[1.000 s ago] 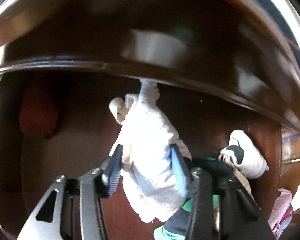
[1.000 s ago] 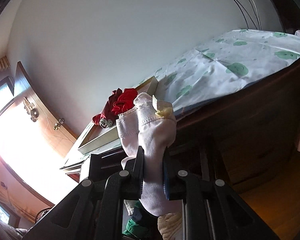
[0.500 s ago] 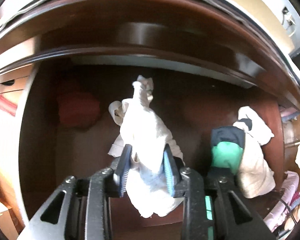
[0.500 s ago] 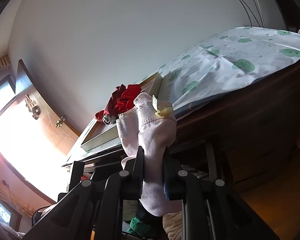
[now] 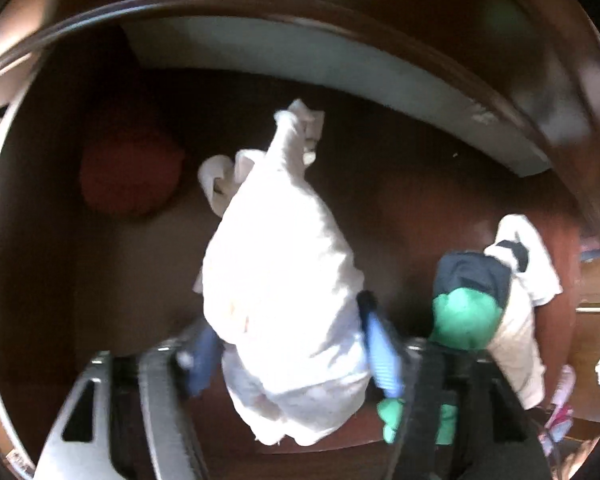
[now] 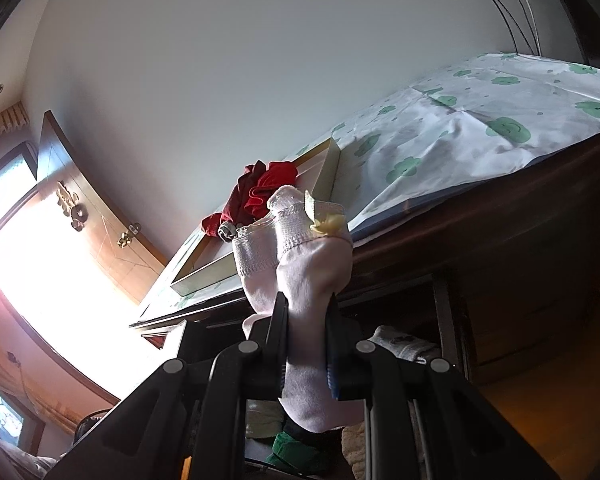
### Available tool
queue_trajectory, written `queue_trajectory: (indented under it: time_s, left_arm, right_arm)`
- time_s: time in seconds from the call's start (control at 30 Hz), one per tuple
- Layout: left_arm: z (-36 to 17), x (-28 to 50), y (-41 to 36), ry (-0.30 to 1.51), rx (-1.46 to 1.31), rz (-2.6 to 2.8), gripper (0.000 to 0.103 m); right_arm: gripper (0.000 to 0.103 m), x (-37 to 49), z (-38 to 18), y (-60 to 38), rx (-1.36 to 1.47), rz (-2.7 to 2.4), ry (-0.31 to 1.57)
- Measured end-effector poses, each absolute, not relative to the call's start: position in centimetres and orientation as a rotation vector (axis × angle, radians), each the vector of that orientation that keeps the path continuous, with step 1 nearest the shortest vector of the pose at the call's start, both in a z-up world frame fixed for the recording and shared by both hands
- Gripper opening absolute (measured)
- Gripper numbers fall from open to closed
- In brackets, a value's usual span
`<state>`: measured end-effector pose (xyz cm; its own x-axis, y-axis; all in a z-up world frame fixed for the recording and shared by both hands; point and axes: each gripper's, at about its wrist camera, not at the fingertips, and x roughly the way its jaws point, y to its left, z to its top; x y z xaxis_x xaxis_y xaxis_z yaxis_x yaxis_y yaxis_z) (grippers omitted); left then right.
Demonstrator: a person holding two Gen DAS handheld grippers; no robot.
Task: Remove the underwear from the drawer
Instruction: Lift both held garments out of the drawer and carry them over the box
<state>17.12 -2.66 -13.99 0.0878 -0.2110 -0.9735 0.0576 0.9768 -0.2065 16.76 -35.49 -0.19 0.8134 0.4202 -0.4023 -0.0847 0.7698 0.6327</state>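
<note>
In the left wrist view my left gripper point(image 5: 292, 356) points down into the dark wooden drawer point(image 5: 400, 208). A bunched white underwear piece point(image 5: 276, 264) lies between its blue pads point(image 5: 382, 360). The jaws are opening, and the cloth fills the gap without being pinched. In the right wrist view my right gripper point(image 6: 306, 308) is shut on a pale pink underwear piece point(image 6: 312, 256) with a small yellow bow, held up in front of the dresser.
The drawer also holds a dark red cloth point(image 5: 128, 176), a green and navy garment point(image 5: 464, 320) and a white garment with a black patch point(image 5: 516, 256). On the dresser's green-flowered cover point(image 6: 480, 120) a shallow tray point(image 6: 204, 272) holds a red garment point(image 6: 268, 188).
The left gripper's jaws have spread wider around the white piece, and it has sunk closer to the drawer floor. The right gripper has kept its hold and stayed still.
</note>
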Motion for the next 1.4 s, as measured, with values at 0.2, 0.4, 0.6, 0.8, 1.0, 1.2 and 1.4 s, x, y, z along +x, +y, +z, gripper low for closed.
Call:
queue_trajectory:
  time_s: [0.2,0.4,0.6,0.8,1.0,1.2,1.4]
  left_arm:
    - [-13.2,16.6,-2.7,1.437,-0.145,-0.251,0.044]
    - [-10.6,14.3,-2.1,1.363,-0.122,-0.324,0.042]
    - [-7.5,11.1,-0.2,1.275,-0.083,-0.369,0.042]
    - [-6.4,11.6,-0.5,1.222,-0.097,-0.406,0.042]
    - [-4.4,10.3,-0.1,1.130,-0.048,-0.422,0.042]
    - [-2.9,9.1,1.1,1.073,-0.037,-0.456,0.042]
    - [0.5,7.3,1.6,1.009,-0.007,-0.532,0.042]
  right_arm:
    - [0.017,16.8,-0.3,-35.5,0.647,0.294,0.565]
    - [0.017,16.9,-0.4,-35.4,0.665,0.296,0.576]
    - [0.017,17.4,-0.5,-34.8,0.672,0.313,0.593]
    - [0.017,17.5,0.0,-33.6,0.659,0.327,0.593]
    - [0.017,17.6,0.7,-32.9,0.660,0.333,0.593]
    - [0.017,17.3,1.3,-31.6,0.646,0.350,0.591]
    - [0.017,16.7,2.2,-31.0,0.651,0.367,0.580]
